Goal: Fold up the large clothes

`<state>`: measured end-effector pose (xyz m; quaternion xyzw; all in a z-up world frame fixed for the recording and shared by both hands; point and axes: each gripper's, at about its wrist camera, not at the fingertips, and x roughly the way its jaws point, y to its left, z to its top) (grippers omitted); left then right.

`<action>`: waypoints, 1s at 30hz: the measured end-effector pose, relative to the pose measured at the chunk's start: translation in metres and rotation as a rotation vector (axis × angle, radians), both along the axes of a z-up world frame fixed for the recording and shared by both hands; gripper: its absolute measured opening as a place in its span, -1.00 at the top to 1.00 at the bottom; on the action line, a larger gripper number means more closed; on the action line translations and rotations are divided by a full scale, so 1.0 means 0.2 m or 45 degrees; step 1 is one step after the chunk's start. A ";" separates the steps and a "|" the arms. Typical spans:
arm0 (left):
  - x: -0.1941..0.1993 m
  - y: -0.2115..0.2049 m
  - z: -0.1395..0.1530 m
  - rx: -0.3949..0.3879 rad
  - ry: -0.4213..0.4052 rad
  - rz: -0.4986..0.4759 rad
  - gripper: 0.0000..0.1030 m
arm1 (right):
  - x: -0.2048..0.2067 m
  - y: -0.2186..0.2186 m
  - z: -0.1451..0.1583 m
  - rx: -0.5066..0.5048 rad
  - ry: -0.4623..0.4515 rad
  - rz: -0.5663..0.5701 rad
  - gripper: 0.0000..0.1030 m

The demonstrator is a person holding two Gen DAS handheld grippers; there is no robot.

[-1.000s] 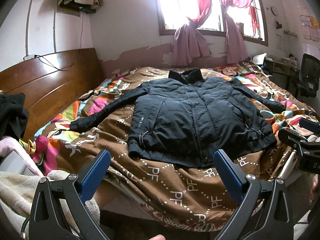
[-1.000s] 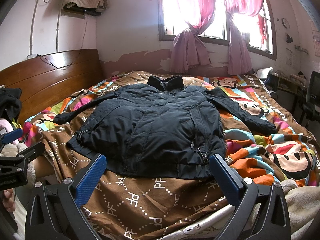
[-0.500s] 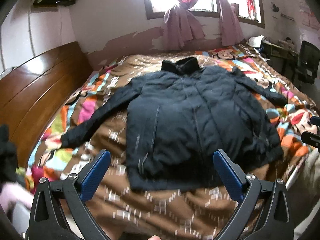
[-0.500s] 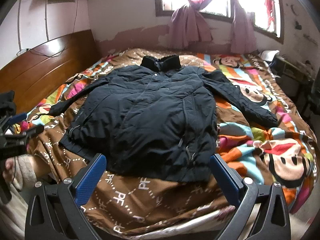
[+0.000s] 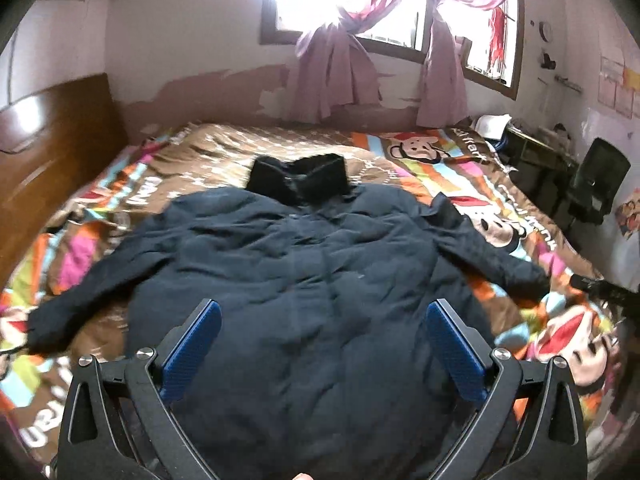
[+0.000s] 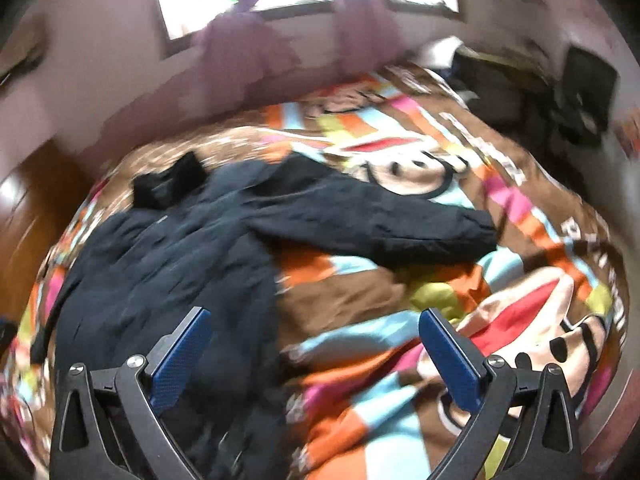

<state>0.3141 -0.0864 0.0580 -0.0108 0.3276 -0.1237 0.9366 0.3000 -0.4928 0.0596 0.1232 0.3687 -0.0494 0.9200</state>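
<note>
A large dark padded jacket (image 5: 304,272) lies flat on the bed, collar (image 5: 298,178) away from me and both sleeves spread out. My left gripper (image 5: 324,312) is open and empty above the jacket's lower body. My right gripper (image 6: 316,320) is open and empty above the bedspread just right of the jacket's body (image 6: 160,276), with the right sleeve (image 6: 384,220) stretched out beyond it. The right gripper also shows at the right edge of the left wrist view (image 5: 612,292). The right wrist view is blurred.
The bed carries a colourful brown cartoon-print bedspread (image 5: 460,160). A wooden headboard (image 5: 48,140) stands on the left. A window with pink curtains (image 5: 340,68) is at the far wall. A desk and black chair (image 5: 596,184) stand at the right.
Both grippers have moved forward over the bed and tilted down. The left one has come over the jacket's body; the right one has swung right, toward the right sleeve.
</note>
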 end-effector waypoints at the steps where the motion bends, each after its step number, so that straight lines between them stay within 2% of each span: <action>1: 0.08 -0.05 -0.03 -0.016 0.013 -0.011 -0.96 | 0.08 -0.09 -0.04 0.011 0.016 -0.043 -1.00; 7: 0.45 -0.25 -0.18 -0.041 0.066 -0.039 -0.96 | 0.39 -0.45 -0.26 0.011 0.071 -0.204 -1.00; 10: 0.60 -0.34 -0.25 -0.050 0.085 -0.043 -0.96 | 0.53 -0.61 -0.41 0.055 0.103 -0.295 -1.00; 13: 0.78 -0.46 -0.35 -0.043 0.109 -0.065 -0.96 | 0.64 -0.73 -0.56 0.175 0.125 -0.371 -0.95; 16: 0.91 -0.55 -0.44 -0.038 0.125 -0.092 -0.96 | 0.73 -0.85 -0.70 0.283 0.130 -0.449 -0.72; 23: 1.11 -0.77 -0.58 -0.007 0.186 -0.187 -0.96 | 0.81 -1.07 -0.89 0.507 0.072 -0.651 -0.69; 25: 1.14 -0.82 -0.62 0.007 0.206 -0.214 -0.96 | 0.83 -1.13 -0.93 0.566 0.049 -0.693 -0.54; 27: 1.16 -0.85 -0.67 0.031 0.238 -0.227 -0.96 | 0.85 -1.16 -0.96 0.591 0.048 -0.727 -0.21; 30: 1.19 -0.89 -0.75 0.101 0.288 -0.225 -0.96 | 0.86 -1.21 -1.02 0.668 0.042 -0.775 0.10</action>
